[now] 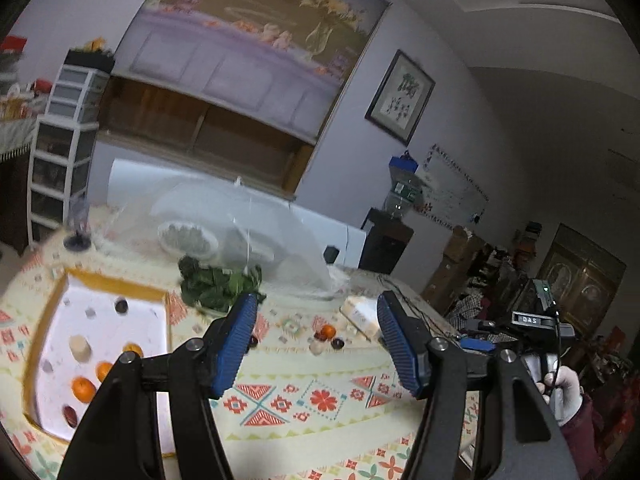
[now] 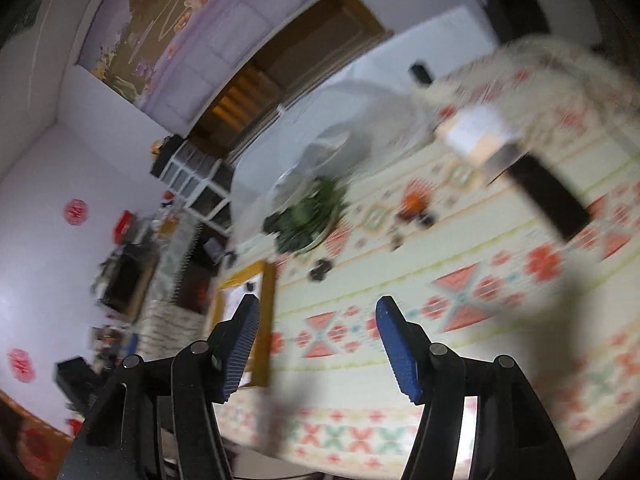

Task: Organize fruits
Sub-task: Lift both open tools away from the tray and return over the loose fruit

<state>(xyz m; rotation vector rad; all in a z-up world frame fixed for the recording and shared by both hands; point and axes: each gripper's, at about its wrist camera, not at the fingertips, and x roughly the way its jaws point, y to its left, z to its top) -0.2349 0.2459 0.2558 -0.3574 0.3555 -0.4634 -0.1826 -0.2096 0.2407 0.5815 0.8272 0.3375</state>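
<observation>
A yellow-rimmed white tray (image 1: 54,304) lies on the table at the left and holds several fruits: oranges (image 1: 83,389), a pale round fruit (image 1: 80,347) and dark small fruits (image 1: 121,305). A loose cluster with an orange (image 1: 328,331) and dark fruits (image 1: 338,343) sits on the patterned cloth beyond my left gripper (image 1: 316,340), which is open, empty and above the table. My right gripper (image 2: 316,344) is open and empty over the cloth. In the blurred right wrist view the orange (image 2: 414,201) and the tray (image 2: 266,312) also show.
A plate of leafy greens (image 1: 218,286) stands behind the tray, with a clear mesh food cover (image 1: 256,224) and a dish under it farther back. A white box (image 1: 360,314) lies right of the loose fruits. The other handheld gripper body (image 1: 536,324) shows at the right.
</observation>
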